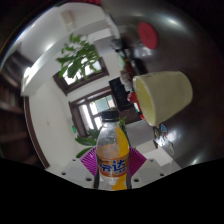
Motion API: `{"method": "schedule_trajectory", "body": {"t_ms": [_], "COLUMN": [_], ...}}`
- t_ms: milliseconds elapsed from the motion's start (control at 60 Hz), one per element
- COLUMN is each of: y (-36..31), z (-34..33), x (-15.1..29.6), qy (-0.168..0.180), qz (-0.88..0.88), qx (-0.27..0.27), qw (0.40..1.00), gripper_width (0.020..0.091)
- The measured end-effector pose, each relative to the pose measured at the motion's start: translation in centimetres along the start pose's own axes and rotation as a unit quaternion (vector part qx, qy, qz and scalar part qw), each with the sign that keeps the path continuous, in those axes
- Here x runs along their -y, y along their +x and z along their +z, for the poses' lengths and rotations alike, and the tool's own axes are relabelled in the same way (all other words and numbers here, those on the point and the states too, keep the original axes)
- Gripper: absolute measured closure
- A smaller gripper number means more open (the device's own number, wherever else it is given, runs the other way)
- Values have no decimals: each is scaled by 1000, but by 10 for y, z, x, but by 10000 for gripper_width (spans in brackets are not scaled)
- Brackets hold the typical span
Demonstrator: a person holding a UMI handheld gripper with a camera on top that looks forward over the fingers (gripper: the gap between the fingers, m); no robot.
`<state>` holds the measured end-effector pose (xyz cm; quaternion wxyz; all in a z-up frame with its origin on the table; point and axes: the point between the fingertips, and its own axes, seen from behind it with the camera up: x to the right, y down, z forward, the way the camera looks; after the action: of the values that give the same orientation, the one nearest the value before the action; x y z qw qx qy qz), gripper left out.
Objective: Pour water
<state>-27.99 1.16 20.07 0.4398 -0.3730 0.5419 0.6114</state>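
Gripper (112,163) clenched on an orange drink bottle (112,150), pink pads (90,160) pressing both sides, white cap upright. Pale yellow-green cup (163,96) beyond and to the right, tilted. Potted plant (76,58) farther back, near a window (100,105).

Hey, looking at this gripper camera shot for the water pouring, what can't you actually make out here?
Gripper view only:
- Bottle: its base is cut off by the view's lower edge.
- Bottle label: the print is too blurred to read.
- Gripper: the bottle hides most of the pink pads, so contact is unclear.
- Pale cup: its inside is hidden; it appears tilted, mouth turned away.
- Background room: blurred and distorted.
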Motion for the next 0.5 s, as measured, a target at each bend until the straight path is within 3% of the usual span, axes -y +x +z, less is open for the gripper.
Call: {"method": "schedule_trajectory", "body": {"t_ms": [200, 500], "y": [26, 27], "z": [-19, -16], "x": [6, -15], "qy": [35, 6], "qz": [123, 28], "qx": [-15, -37], "qw": [992, 999], "gripper_width": [738, 741]}}
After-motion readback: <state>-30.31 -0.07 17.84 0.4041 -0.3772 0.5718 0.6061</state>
